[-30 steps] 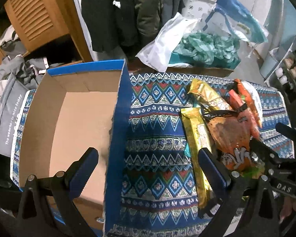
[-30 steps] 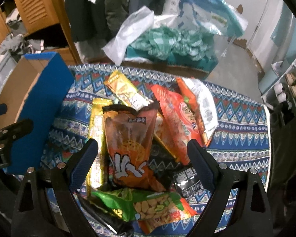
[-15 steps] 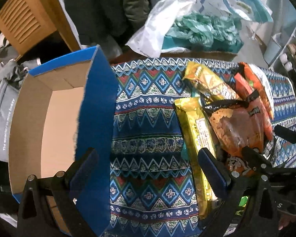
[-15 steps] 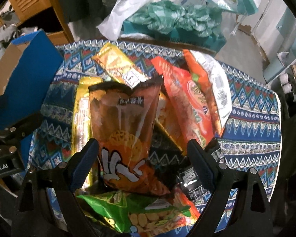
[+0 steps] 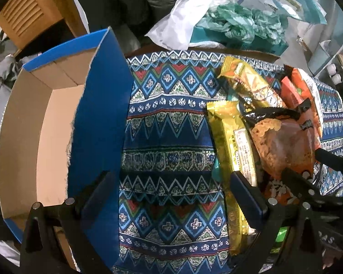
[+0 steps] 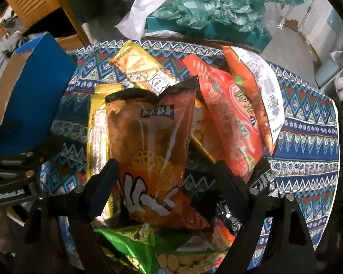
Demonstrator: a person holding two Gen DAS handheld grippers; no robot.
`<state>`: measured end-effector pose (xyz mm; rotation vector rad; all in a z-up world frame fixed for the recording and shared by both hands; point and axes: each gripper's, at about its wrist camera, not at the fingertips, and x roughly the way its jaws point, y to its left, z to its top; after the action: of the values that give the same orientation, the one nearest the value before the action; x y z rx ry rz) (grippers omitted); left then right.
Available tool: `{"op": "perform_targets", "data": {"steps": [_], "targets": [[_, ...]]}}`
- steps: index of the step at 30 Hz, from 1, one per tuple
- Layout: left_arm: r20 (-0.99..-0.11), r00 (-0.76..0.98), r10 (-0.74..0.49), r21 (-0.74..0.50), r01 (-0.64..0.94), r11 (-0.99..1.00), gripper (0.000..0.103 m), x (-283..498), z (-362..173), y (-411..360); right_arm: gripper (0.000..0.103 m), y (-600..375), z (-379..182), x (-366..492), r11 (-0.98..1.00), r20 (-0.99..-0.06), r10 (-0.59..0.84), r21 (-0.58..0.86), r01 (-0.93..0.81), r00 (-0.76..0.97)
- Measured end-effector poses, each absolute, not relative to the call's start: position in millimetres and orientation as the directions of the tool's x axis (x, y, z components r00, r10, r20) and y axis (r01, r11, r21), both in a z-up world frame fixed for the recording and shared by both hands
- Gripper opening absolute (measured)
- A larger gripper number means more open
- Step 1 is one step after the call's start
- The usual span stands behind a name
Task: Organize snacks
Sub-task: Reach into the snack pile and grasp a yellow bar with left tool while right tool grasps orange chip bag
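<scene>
A pile of snack packets lies on the patterned tablecloth (image 5: 169, 123). On top is a brown-orange snack bag (image 6: 153, 153), also in the left wrist view (image 5: 283, 146). Beside it are a long gold packet (image 5: 233, 150), an orange-gold packet (image 6: 139, 68), red-orange bags (image 6: 231, 118) and a green peanut bag (image 6: 148, 246). My right gripper (image 6: 164, 187) is open, its fingers either side of the brown-orange bag's lower end. My left gripper (image 5: 171, 196) is open and empty over the cloth, between the blue cardboard box (image 5: 98, 123) and the pile.
The open blue box with a brown inside (image 5: 41, 132) stands at the table's left edge. A white plastic bag (image 5: 183, 22) and teal tissue paper (image 5: 244, 20) lie beyond the far edge. A wooden slatted cabinet (image 5: 29, 16) is at the back left.
Both grippers have moved forward and lower toward the table. The right gripper has closed in on the brown-orange bag, which now fills more of its view. Both stay open.
</scene>
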<state>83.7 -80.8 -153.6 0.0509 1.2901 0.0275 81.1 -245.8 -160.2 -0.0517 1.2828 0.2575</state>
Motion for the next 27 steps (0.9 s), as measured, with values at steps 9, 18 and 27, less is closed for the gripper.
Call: {"op": "perform_targets", "data": {"steps": [9, 18, 27], "targets": [[-0.965, 0.26, 0.045, 0.049, 0.01, 0.999, 0.101, 84.9, -157.7, -79.2, 0.059, -229.3, -178.3, 77.0, 0.953, -0.967, 0.127, 0.058, -0.297, 0.22], [-0.972, 0.232, -0.019, -0.017, 0.012, 1.0, 0.101, 88.4, -159.3, -93.7, 0.045, -246.6, -158.1, 76.7, 0.965, -0.937, 0.175, 0.101, -0.244, 0.302], [-0.984, 0.177, -0.025, -0.02, 0.026, 0.999, 0.101, 95.7, -178.4, -122.0, 0.045, -275.3, -148.2, 75.6, 0.973, -0.919, 0.208, 0.16, -0.164, 0.336]]}}
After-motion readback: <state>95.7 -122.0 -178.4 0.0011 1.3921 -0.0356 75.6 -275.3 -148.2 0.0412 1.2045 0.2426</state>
